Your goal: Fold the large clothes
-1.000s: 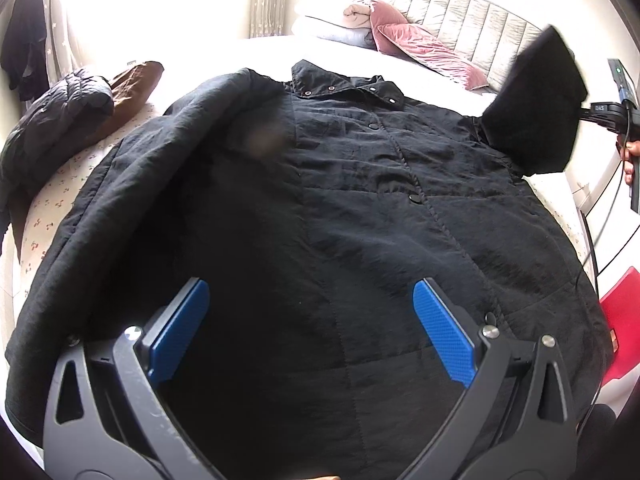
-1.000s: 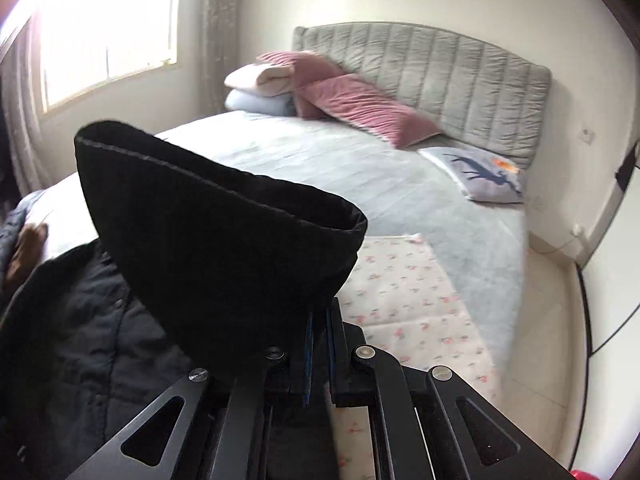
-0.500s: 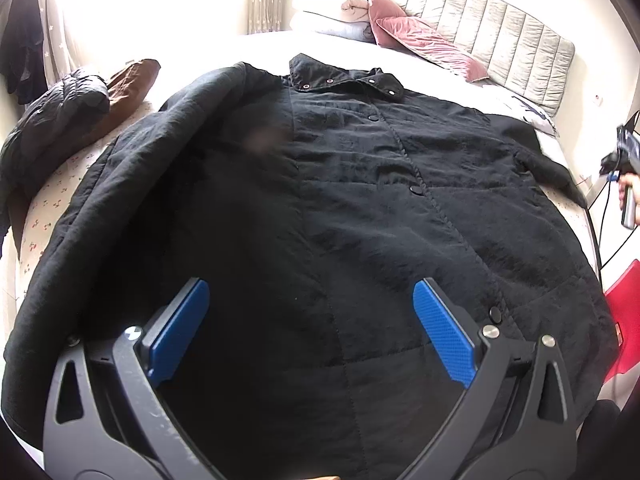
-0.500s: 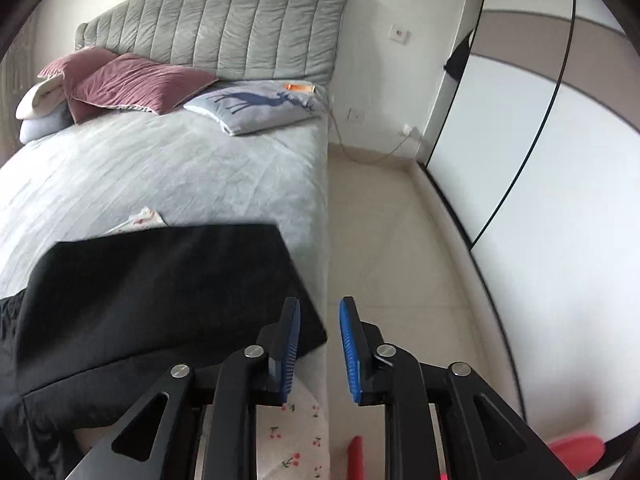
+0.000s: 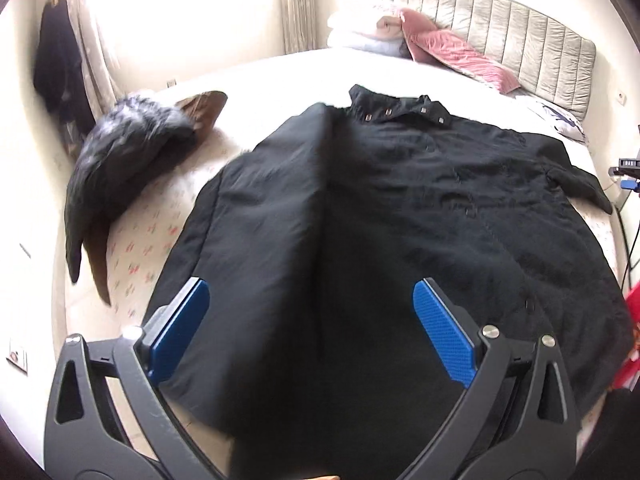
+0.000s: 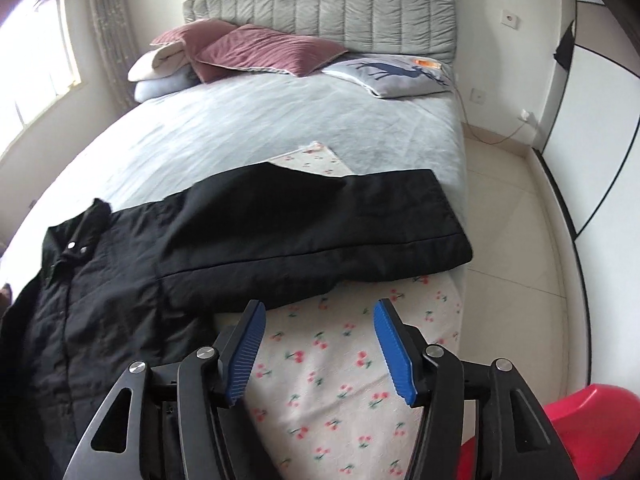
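A large black quilted coat (image 5: 400,220) lies spread face up on the bed, collar toward the headboard. Its left sleeve is folded in over the body. In the right wrist view the coat's (image 6: 120,264) other sleeve (image 6: 320,220) lies stretched flat toward the bed's right edge. My left gripper (image 5: 312,332) hangs open above the coat's hem, holding nothing. My right gripper (image 6: 318,344) hovers over the floral sheet (image 6: 332,380) just short of the sleeve; its jaws are opening and nothing is between them.
A dark puffer jacket (image 5: 124,156) on a brown garment lies at the bed's left edge. Pink and white pillows (image 6: 248,48) and a grey deer cushion (image 6: 392,76) sit by the headboard. A red object (image 6: 576,432) is by the bed's right corner, beside tiled floor.
My right gripper let go of the raised sleeve, which now lies flat on the bed, and its jaws have widened. My left gripper has risen and drawn back from the coat.
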